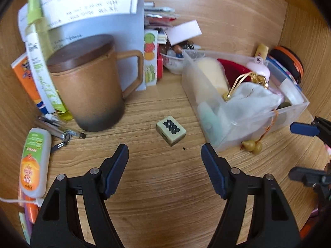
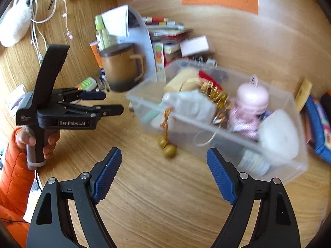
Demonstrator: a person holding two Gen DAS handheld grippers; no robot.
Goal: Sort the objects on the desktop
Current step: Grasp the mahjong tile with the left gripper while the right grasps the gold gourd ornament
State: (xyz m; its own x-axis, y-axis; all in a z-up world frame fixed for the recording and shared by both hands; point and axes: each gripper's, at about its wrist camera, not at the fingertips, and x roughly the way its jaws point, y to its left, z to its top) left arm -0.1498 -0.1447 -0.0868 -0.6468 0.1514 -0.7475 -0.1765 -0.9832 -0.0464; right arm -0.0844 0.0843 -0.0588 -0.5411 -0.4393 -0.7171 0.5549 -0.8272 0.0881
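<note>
A mahjong tile (image 1: 171, 130) with black dots lies on the wooden desk just ahead of my left gripper (image 1: 165, 152), which is open and empty. A clear plastic bin (image 1: 215, 111) to its right holds a white cloth (image 1: 252, 99), a pink bottle (image 2: 251, 97) and gold trinkets; it also shows in the right wrist view (image 2: 186, 124). Gold beads (image 2: 167, 146) on a cord hang over the bin's front wall onto the desk. My right gripper (image 2: 164, 155) is open and empty, in front of the bin. The left gripper also shows in the right wrist view (image 2: 113, 102).
A brown lidded mug (image 1: 91, 86) stands left of the tile, with tubes, pens (image 1: 60, 130) and a small bottle (image 1: 35, 161) beside it. Papers, books and a small bowl (image 1: 171, 62) stand at the back. A black and orange case (image 1: 289, 60) and colourful items lie right of the bin.
</note>
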